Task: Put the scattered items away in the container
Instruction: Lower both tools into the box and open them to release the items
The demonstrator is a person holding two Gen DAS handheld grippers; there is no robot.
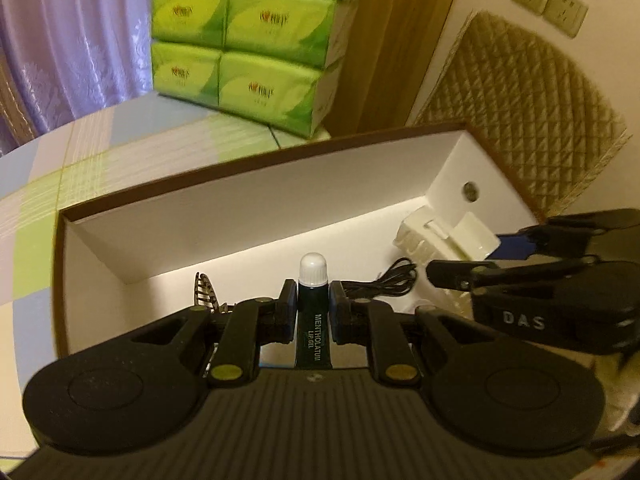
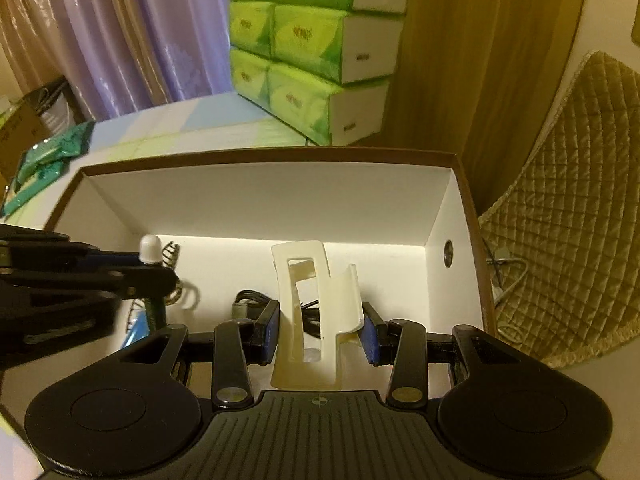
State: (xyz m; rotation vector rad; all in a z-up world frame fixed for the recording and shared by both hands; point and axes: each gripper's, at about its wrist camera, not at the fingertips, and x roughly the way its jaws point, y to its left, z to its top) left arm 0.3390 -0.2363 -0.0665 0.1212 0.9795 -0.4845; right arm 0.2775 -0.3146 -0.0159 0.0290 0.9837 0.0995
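Inside the white box (image 2: pixel 256 196), brown-rimmed, on the checked desk (image 1: pixel 80 152): dark lip gel tube (image 1: pixel 313 328), white cap, pinched between the left gripper (image 1: pixel 313 312) fingers; cream hair claw clip (image 2: pixel 312 312), clamped between the right gripper (image 2: pixel 320 332) fingers. On the box floor: coiled black cable (image 1: pixel 384 284), striped clip (image 1: pixel 204 292). Behind the box: stacked green tissue packs (image 1: pixel 240 40), purple curtain (image 1: pixel 72 40).

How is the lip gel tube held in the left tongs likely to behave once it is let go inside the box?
The lip gel tube is slim and round with a domed white cap, so it will probably tip over and may roll. It looks light, and its smooth plastic could slip in the left tongs. The box walls should stop it.
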